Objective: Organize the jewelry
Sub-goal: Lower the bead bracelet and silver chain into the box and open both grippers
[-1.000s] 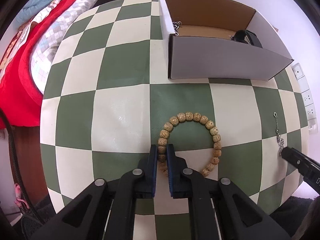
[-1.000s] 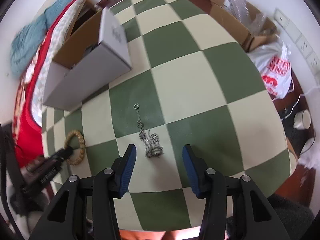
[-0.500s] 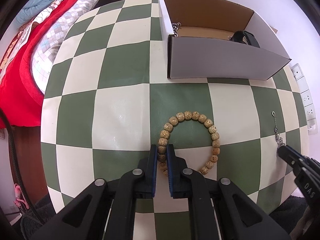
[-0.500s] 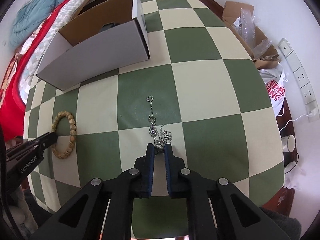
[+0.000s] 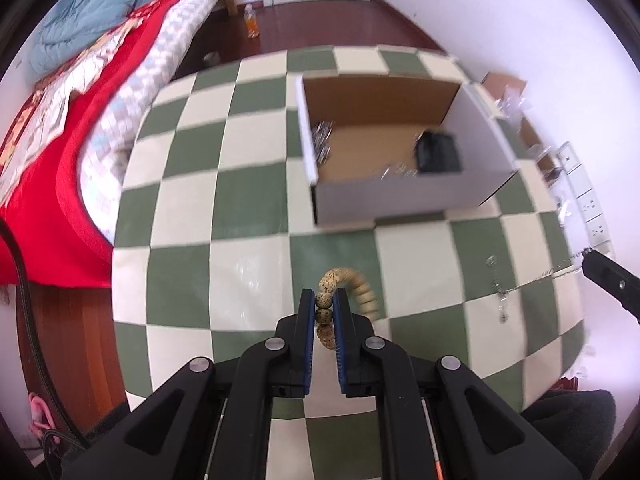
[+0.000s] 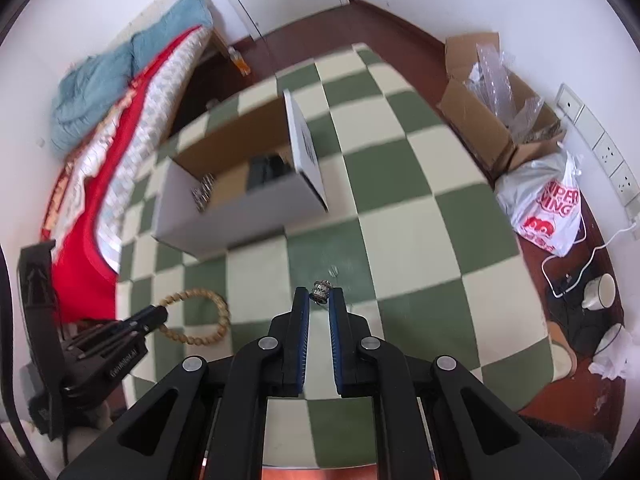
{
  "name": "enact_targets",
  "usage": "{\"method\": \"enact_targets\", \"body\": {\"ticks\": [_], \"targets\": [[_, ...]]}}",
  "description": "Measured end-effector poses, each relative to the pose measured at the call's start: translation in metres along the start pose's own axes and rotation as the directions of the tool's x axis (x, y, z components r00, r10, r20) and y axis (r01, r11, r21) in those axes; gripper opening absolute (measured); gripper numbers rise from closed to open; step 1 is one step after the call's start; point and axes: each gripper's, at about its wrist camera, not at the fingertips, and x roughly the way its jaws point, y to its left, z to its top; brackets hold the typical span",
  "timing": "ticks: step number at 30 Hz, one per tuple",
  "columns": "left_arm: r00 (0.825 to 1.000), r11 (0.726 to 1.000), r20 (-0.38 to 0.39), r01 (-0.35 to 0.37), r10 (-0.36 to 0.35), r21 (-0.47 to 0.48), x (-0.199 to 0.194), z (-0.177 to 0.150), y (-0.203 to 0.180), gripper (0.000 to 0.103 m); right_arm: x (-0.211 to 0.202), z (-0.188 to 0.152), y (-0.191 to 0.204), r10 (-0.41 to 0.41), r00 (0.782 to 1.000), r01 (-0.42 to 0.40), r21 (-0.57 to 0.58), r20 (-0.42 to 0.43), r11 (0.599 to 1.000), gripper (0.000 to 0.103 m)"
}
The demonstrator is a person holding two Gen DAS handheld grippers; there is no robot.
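The left gripper (image 5: pixel 324 300) is closed on the wooden bead bracelet (image 5: pixel 352 288). Two speckled beads sit pinched between its blue pads (image 5: pixel 306 320), and the rest of the loop curves out past the fingertips to the right, blurred, above the green and cream checkered table (image 5: pixel 248 264). In the right wrist view the same bracelet (image 6: pixel 200 316) hangs as an open ring from the tip of the left gripper (image 6: pixel 154 314) at the near left of the table.

The right gripper (image 6: pixel 319 294) is nearly closed, with a narrow gap between the blue pads. Its jaws have just been closing, and now a small silver piece of the metal chain (image 6: pixel 321 291) is clamped at the very fingertips. In the left wrist view the right gripper (image 5: pixel 588 254) enters from the right edge, and the thin chain (image 5: pixel 500 292) runs from its tip to the left and down, with its ring end over the table. Whether that end touches the cloth I cannot tell.

The open cardboard box (image 5: pixel 400 200) stands farther away on the table, beyond both grippers, white outside and brown inside. Inside it lie a black object (image 5: pixel 438 154) at the right and some silver chains (image 5: pixel 322 142) at the left wall. Both held pieces are well apart from the box.
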Motion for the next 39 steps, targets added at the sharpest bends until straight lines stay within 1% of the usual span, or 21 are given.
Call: {"method": "enact_targets", "body": {"ticks": [6,9,15,20,23,26,29,32,36,39], "targets": [[0.997,0.999,0.064,0.032,-0.033,0.017,-0.034,0.020,-0.003,0.007,-0.039,0.024,0.013,0.035,0.997,-0.034,-0.017,0.067,0.999,0.010],[0.994,0.999,0.101,0.026,-0.029,0.036,-0.051,0.032,-0.003,0.007,-0.059,0.035,0.023,0.054,0.994,-0.051,-0.036,0.097,0.998,0.010],[0.982,0.996,0.176,0.062,-0.072,0.061,-0.094,0.060,-0.005,0.007,-0.095,0.057,0.048,0.102,0.984,-0.090,-0.089,0.146,0.992,0.010],[0.970,0.992,0.217,0.097,-0.113,0.081,-0.122,0.096,-0.001,0.007,-0.126,0.081,0.073,0.140,0.971,-0.112,-0.149,0.193,0.982,0.010],[0.970,0.991,0.213,0.101,-0.118,0.087,-0.122,0.118,0.004,0.007,-0.135,0.098,0.089,0.161,0.963,-0.123,-0.179,0.214,0.976,0.010],[0.976,0.991,0.184,0.108,-0.120,0.078,-0.109,0.134,0.012,0.007,-0.136,0.116,0.104,0.181,0.960,-0.138,-0.203,0.214,0.969,0.010],[0.982,0.991,0.139,0.118,-0.125,0.058,-0.088,0.144,0.019,0.007,-0.128,0.131,0.117,0.189,0.962,-0.140,-0.236,0.198,0.962,0.010],[0.986,0.988,0.072,0.152,-0.153,0.022,-0.058,0.149,0.027,0.007,-0.112,0.145,0.127,0.186,0.968,-0.137,-0.264,0.170,0.955,0.010],[0.979,0.978,0.002,0.204,-0.204,-0.037,-0.026,0.152,0.032,0.007,-0.079,0.158,0.137,0.185,0.977,-0.149,-0.282,0.105,0.948,0.010],[0.967,0.966,-0.032,0.248,-0.251,-0.077,-0.008,0.153,0.033,0.007,-0.048,0.162,0.138,0.191,0.980,-0.169,-0.274,0.055,0.947,0.010]]}}
